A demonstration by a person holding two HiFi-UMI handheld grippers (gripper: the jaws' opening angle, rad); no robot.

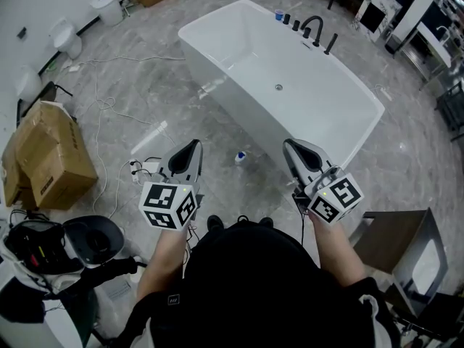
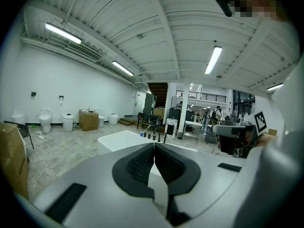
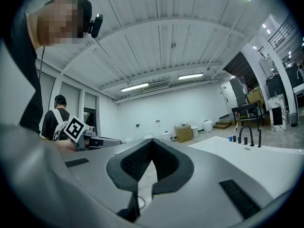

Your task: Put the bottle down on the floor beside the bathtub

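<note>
A small white bottle with a blue cap [image 1: 240,156] rests on the grey floor, close to the near side of the white bathtub [image 1: 217,31]. No gripper touches it. My left gripper [image 1: 194,145] is held in front of my body, left of the bottle, shut with nothing in it. Level with it, my right gripper [image 1: 288,145] is also shut and empty, to the right of the bottle. In the left gripper view the jaws [image 2: 154,146] meet over the bathtub [image 2: 118,139]. The right gripper view shows the jaws [image 3: 152,144] touching at the tips, with the bathtub [image 3: 247,158] at the right.
A cardboard box [image 1: 47,154] and a black bin [image 1: 94,238] stand at the left. Cables [image 1: 109,107] trail over the floor toward a toilet [image 1: 69,38]. A black faucet [image 1: 313,27] sits on the tub's far rim. A dark chair [image 1: 406,245] is at my right.
</note>
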